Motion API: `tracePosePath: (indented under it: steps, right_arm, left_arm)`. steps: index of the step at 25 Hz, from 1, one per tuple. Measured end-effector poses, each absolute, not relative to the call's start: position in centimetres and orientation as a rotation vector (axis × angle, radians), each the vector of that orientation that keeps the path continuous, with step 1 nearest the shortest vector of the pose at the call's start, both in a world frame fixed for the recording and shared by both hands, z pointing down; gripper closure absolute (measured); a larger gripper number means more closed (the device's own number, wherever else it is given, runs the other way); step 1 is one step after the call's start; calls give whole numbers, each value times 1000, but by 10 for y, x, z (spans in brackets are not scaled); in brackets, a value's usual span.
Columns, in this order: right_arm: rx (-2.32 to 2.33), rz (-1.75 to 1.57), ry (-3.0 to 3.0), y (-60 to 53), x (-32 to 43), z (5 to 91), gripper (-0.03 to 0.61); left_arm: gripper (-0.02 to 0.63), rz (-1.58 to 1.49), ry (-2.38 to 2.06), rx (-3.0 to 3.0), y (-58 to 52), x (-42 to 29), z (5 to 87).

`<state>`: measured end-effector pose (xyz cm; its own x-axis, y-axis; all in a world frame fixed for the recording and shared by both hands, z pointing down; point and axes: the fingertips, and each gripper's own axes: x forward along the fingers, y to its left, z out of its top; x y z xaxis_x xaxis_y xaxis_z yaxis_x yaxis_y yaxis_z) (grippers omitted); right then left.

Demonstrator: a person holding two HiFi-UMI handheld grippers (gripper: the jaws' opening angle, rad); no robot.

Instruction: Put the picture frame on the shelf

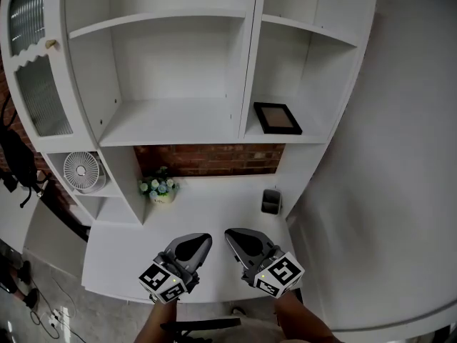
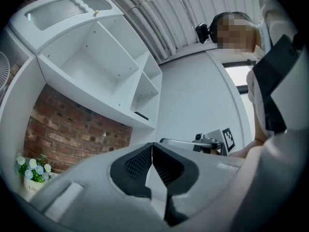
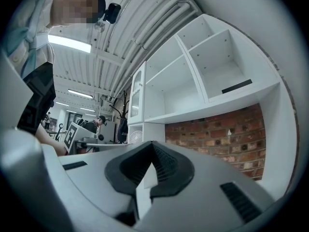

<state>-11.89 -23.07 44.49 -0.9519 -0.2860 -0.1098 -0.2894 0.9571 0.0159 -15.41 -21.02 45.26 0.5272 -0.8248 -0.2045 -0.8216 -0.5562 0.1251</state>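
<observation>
Holding my left gripper (image 1: 203, 240) and right gripper (image 1: 230, 234) side by side in front of the white shelf unit (image 1: 171, 130), I have both pinched fully closed on nothing; the black picture frame (image 1: 278, 118) lies flat in that unit's lower right compartment.

The head view looks steeply down from above and behind, with the left gripper (image 1: 205, 240) and right gripper (image 1: 230, 234) near its lower edge and the shelf unit (image 1: 171, 123) well beyond their jaws. Each gripper view sits close behind its own jaws, facing past their tips and slightly upward (both lean sideways). All three share the brick wall (image 1: 207, 159) and the picture frame (image 1: 278, 118) above the jaws. Each gripper view also catches the other gripper beside its jaws.
</observation>
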Motion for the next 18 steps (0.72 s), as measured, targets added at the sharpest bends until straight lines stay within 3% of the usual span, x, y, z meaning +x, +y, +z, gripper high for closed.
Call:
tracePosePath:
  steps: [18]
  right_arm:
    - [-468,55,3017,-223,-116,449,563]
  left_arm:
    - [604,-380,-1446,2742,-205,-145,456]
